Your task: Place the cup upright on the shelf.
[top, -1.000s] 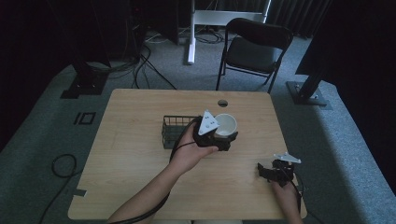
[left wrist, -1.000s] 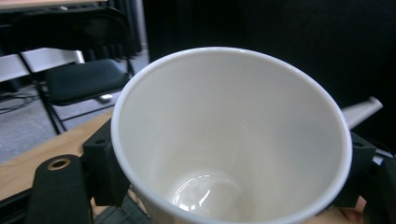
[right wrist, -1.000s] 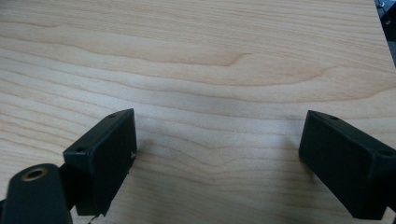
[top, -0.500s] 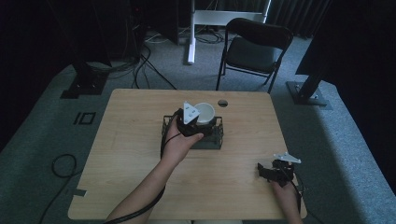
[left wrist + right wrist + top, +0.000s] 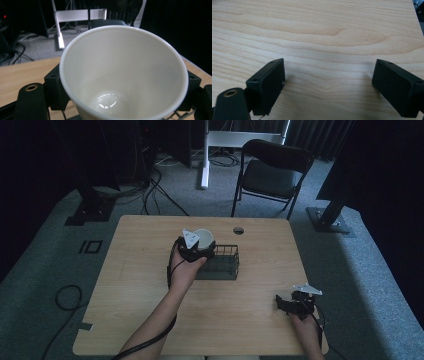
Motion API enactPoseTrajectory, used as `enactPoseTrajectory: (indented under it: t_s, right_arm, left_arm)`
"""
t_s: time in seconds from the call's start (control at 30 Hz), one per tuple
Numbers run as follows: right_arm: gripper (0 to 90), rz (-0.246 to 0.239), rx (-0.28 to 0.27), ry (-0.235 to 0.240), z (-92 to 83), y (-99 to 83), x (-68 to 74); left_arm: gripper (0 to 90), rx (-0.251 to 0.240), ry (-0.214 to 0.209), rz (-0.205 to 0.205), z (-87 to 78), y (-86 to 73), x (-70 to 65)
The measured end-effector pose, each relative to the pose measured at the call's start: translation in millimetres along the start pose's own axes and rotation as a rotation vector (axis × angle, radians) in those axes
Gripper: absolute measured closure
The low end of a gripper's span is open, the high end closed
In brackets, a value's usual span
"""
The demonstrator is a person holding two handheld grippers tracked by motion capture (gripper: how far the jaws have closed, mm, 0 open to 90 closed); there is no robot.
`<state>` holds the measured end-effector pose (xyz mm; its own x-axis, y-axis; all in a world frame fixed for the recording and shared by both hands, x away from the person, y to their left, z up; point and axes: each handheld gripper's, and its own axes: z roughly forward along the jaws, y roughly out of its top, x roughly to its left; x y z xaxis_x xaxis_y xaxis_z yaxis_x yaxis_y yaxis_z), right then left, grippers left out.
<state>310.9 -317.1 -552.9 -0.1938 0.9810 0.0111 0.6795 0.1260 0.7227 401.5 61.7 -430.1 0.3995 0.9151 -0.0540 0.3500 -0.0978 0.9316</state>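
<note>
A white empty cup (image 5: 203, 238) is held by my left gripper (image 5: 194, 249), whose jaws are shut on its sides. It hangs at the back-left corner of a dark wire basket (image 5: 224, 265) in the middle of the wooden table (image 5: 260, 250). In the left gripper view I look down into the cup (image 5: 122, 65), with a black finger (image 5: 53, 91) on each side and basket wire just below. My right gripper (image 5: 288, 304) rests low near the table's front right; its jaws (image 5: 332, 85) stand wide open over bare wood.
A small round cable hole (image 5: 238, 230) sits near the table's back edge. A black folding chair (image 5: 270, 175) stands beyond the table, with cables and stand feet on the grey floor around it.
My left gripper has carried the cup leftward and away from the person, from the basket's right side to its back-left corner. The right gripper has stayed still.
</note>
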Motion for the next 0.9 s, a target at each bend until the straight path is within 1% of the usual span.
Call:
enactPoseTrajectory:
  t_s: [0.03,0.1,0.27,0.43,0.47,0.67,0.77,0.87,0.9]
  right_arm:
    - [10.8,0.0,0.0,0.0,0.0,0.0,0.0]
    - [10.8,0.0,0.0,0.0,0.0,0.0,0.0]
    - [10.8,0.0,0.0,0.0,0.0,0.0,0.0]
    - [10.8,0.0,0.0,0.0,0.0,0.0,0.0]
    - [10.8,0.0,0.0,0.0,0.0,0.0,0.0]
    - [10.8,0.0,0.0,0.0,0.0,0.0,0.0]
    - [10.8,0.0,0.0,0.0,0.0,0.0,0.0]
    - [10.8,0.0,0.0,0.0,0.0,0.0,0.0]
    - [10.8,0.0,0.0,0.0,0.0,0.0,0.0]
  left_arm:
    - [21.0,0.006,0.009,0.002,2.5,-2.0,0.8]
    - [21.0,0.008,0.026,-0.017,6.6,-6.0,2.8]
    - [21.0,0.028,0.059,-0.035,14.9,-16.2,5.0]
    - [21.0,0.046,0.083,-0.038,20.6,-25.0,6.1]
    - [21.0,0.046,0.084,-0.043,21.4,-26.2,5.9]
    - [21.0,0.061,0.091,-0.026,24.6,-31.9,5.1]
    - [21.0,0.069,0.091,-0.025,25.6,-35.5,5.6]
    - [21.0,0.058,0.092,-0.028,26.5,-37.3,5.5]
    - [21.0,0.059,0.092,-0.02,26.8,-37.3,4.8]
